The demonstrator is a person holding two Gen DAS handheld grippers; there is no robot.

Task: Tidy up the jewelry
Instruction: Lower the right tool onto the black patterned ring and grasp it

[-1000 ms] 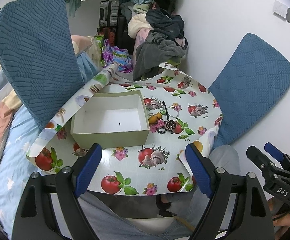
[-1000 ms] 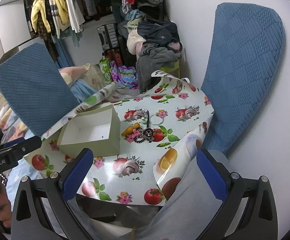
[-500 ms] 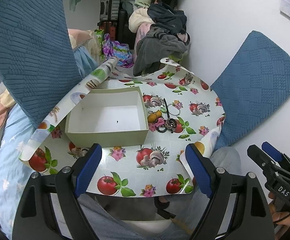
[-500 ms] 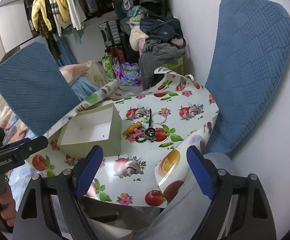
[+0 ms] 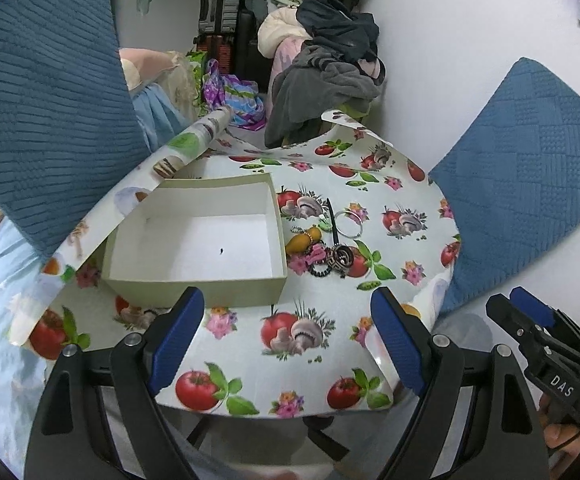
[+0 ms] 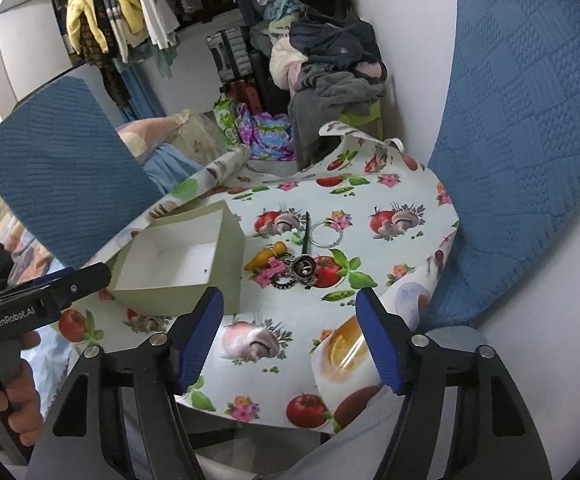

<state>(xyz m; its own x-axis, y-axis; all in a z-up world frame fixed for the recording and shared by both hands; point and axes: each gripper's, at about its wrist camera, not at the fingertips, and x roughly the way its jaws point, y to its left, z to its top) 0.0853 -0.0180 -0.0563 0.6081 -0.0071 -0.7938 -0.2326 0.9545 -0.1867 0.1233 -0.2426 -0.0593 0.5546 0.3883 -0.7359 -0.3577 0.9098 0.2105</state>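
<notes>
Hovering over the near edge of the bench (image 5: 290,360), the left tool (image 5: 285,336) has its blue pads wide apart and holds nothing; the right tool (image 6: 290,336) hangs beside it, pads likewise apart and empty. Neither touches anything yet.

Beyond them, the open box (image 5: 197,248) sits on the left of the bench, white inside and bare but for a small dark speck. Just right of it lies the jewelry (image 5: 326,252) in a tight heap: a yellow piece (image 5: 304,240), a pink piece (image 5: 316,254), a dark beaded band (image 5: 320,270), a round patterned piece (image 5: 340,258), a thin dark stick (image 5: 334,224) and a silver ring (image 5: 350,224) at the far end.

The likely trouble is the heap itself. The pieces touch or overlap, so closing on one may drag a neighbour along or scatter the rest. The ring and stick lie flat on the slick cloth (image 5: 394,196), and wide pads could slide over them or pinch the cloth instead. That cloth droops and curls at the right edge, so a nudged piece might roll off there. The box looks light; a bump from the left tool could shove it into the heap.
</notes>
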